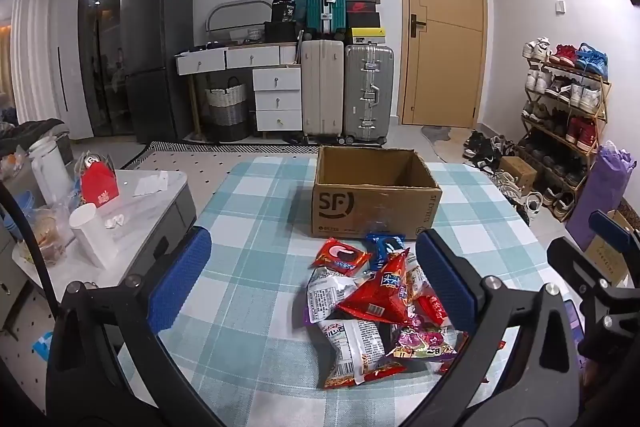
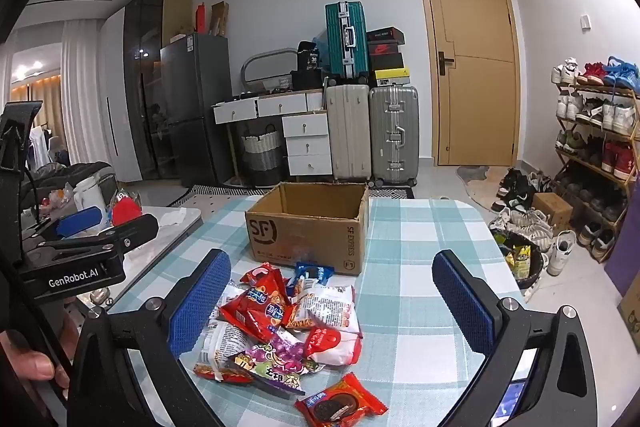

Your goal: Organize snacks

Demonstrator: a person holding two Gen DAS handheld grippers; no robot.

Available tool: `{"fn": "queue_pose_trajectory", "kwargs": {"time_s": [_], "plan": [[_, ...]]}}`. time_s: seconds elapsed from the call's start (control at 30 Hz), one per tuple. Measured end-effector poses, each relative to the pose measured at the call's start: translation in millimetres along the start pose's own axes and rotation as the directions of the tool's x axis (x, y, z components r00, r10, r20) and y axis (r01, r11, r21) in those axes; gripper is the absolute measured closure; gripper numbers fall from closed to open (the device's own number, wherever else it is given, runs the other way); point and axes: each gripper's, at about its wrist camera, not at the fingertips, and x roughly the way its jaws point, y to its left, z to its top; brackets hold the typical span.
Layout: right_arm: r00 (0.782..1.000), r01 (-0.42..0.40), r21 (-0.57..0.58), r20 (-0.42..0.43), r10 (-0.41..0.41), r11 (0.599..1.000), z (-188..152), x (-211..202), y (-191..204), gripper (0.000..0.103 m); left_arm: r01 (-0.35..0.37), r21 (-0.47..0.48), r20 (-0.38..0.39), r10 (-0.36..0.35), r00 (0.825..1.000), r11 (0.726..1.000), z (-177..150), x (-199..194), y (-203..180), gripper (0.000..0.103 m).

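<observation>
The table (image 1: 256, 211) with a blue and white checked cloth takes most of the lower view. On it stands the open cardboard box (image 1: 374, 203), brown, with "SF" printed on its front side, and its inside looks empty as far as the views show.

Just in front of the box, on the near side, lies the pile of snacks (image 1: 380, 311): red, white, purple and blue packets, lying over each other. In the right wrist view the same pile (image 2: 280, 323) is seen, and one red cookie packet (image 2: 340, 403) lies a little apart from it, farther from the box than the rest. A small blue packet (image 2: 314, 273) lies nearest to the box, almost touching its front wall.

The left gripper (image 1: 312, 283) hangs over the pile in front of the box, its blue fingers spread wide, holding nothing. The right gripper (image 2: 332, 299) is likewise in front of the box, spread wide and empty.
</observation>
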Motion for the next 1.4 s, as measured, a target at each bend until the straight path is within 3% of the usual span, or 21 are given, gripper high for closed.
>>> {"fn": "queue_pose_trajectory", "kwargs": {"time_s": [1.4], "plan": [[1.0,-0.007,0.006,-0.009,0.007,1.0,0.9,1.9,5.2,0.0,0.017,-0.003,0.007,-0.017,1.0,1.0,-4.3,4.8,-10.3,0.001]]}}
